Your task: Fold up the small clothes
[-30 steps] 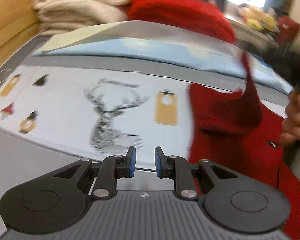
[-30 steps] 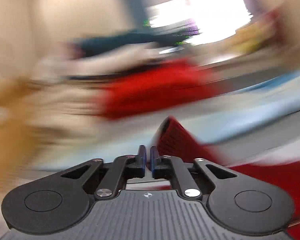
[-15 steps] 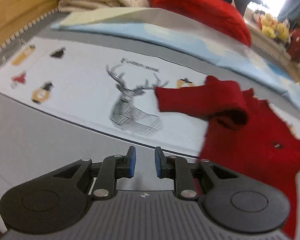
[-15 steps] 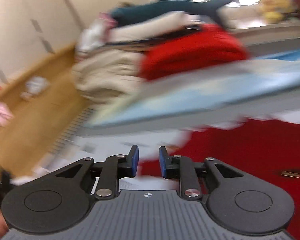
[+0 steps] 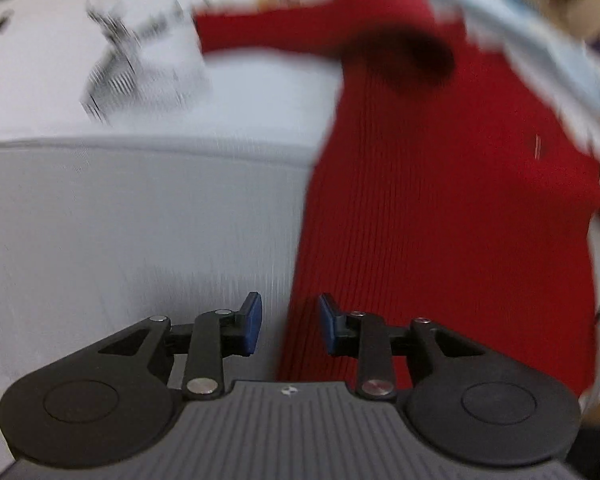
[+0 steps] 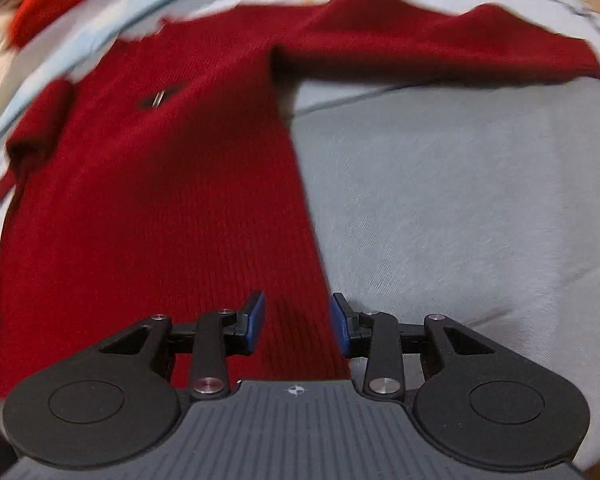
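Tongs first: the left tongs (image 5: 288,326) stand with a moderate gap that is widening, pointed steeply down over the near-left side edge of the red sweater (image 5: 440,200); nothing is between the blue pads (image 5: 251,322), and one pad hangs over the grey bed cover (image 5: 120,220) while the other hangs over knit; the right tongs (image 6: 298,324) are likewise part open and opening, empty, poised over the opposite side edge of the red sweater (image 6: 152,200), with the edge running between the two pads.

Outward from there, the garment lies front up and mostly flat on the bed, hem toward both cameras; in the right wrist view one sleeve (image 6: 440,52) stretches straight out across the cover, and the other sleeve (image 6: 40,120) is bunched and doubled back at the cuff; beyond it lie a pale printed sheet (image 5: 140,40) and a light blue cloth (image 6: 80,40).

Risks, as I judge them: both views are smeared by motion, so a closing made in haste could land beside the edge and pinch the bed cover along with the knit, or only the cover; a grip on the upper layer alone would let the back panel lag and leave a crooked fold; the bunched cuff, if not smoothed, would be trapped as a lump inside the fold; uneven heights on the two sides would skew the hemline.
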Demonstrator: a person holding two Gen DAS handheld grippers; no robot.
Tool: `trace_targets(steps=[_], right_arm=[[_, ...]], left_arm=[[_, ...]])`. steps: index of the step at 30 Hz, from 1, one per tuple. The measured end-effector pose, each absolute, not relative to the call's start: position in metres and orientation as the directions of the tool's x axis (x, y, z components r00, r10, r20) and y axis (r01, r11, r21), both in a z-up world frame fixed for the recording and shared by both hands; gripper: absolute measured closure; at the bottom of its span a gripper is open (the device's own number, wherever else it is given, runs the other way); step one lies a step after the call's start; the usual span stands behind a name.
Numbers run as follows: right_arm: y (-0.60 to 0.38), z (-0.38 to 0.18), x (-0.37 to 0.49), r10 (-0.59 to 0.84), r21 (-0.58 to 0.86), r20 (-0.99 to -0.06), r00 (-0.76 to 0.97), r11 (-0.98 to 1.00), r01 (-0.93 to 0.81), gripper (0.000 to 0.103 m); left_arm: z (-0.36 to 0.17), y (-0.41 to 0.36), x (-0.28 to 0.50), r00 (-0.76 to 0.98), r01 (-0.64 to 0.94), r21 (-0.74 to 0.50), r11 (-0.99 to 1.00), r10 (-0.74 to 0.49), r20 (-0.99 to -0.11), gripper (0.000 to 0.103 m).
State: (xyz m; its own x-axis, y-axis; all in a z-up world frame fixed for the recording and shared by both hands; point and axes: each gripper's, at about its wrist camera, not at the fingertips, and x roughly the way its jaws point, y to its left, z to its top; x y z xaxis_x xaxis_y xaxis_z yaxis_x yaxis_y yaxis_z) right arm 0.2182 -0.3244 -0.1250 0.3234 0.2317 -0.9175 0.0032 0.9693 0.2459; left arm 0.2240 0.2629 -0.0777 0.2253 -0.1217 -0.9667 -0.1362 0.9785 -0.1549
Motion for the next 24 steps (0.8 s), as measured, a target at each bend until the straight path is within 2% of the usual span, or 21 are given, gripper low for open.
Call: trace_targets(steps=[4, 7, 8, 9, 11, 13, 15, 17, 21, 24], right_arm=[[-0.321, -0.141, 0.21, 0.222, 0.206, -0.936, 0.273, 0.975, -0.084, 0.066], [-0.32, -0.138, 0.207, 0.252, 0.233, -0.929, 0.271, 0.967, -0.101, 0.083], [-0.322, -0.136, 0.204, 0.263, 0.246, -0.924, 0.278, 0.965, -0.095, 0.097], [-0.326, -0.133, 0.206, 0.275, 0.262, -0.918, 0.285, 0.961, -0.085, 0.097], [-0.333, -0.123, 0.204, 0.289, 0.29, -0.905, 0.311, 0.956, -0.045, 0.098], [-0.347, -0.105, 0.201, 0.306, 0.324, -0.877, 0.371, 0.946, -0.013, 0.098], [-0.353, -0.093, 0.195, 0.306, 0.334, -0.866, 0.396, 0.943, 0.003, 0.098], [-0.349, -0.093, 0.185, 0.241, 0.265, -0.888, 0.391, 0.964, 0.008, 0.098], [-0.34, -0.114, 0.179, 0.166, 0.178, -0.94, 0.298, 0.984, 0.012, 0.097], [-0.323, -0.123, 0.18, 0.11, 0.1, -0.953, 0.282, 0.994, -0.049, 0.093]], left_arm=[[-0.093, 0.257, 0.202, 0.159, -0.087, -0.149, 0.985, -0.134, -0.978, 0.069], [-0.101, 0.252, 0.185, 0.125, -0.05, -0.146, 0.988, -0.139, -0.982, 0.069], [-0.102, 0.248, 0.18, 0.124, -0.031, -0.141, 0.989, -0.137, -0.983, 0.07], [-0.103, 0.243, 0.174, 0.127, -0.009, -0.134, 0.991, -0.132, -0.983, 0.073], [-0.101, 0.235, 0.166, 0.135, 0.03, -0.126, 0.992, -0.129, -0.982, 0.088], [-0.097, 0.227, 0.156, 0.148, 0.077, -0.129, 0.989, -0.139, -0.979, 0.094], [-0.09, 0.217, 0.144, 0.152, 0.143, -0.175, 0.974, -0.196, -0.969, 0.095], [-0.087, 0.207, 0.13, 0.131, 0.205, -0.195, 0.959, -0.225, -0.966, 0.095], [-0.1, 0.197, 0.107, 0.094, 0.297, -0.079, 0.952, -0.112, -0.989, 0.096], [-0.1, 0.205, 0.105, 0.095, 0.278, -0.093, 0.956, -0.124, -0.988, 0.096]])
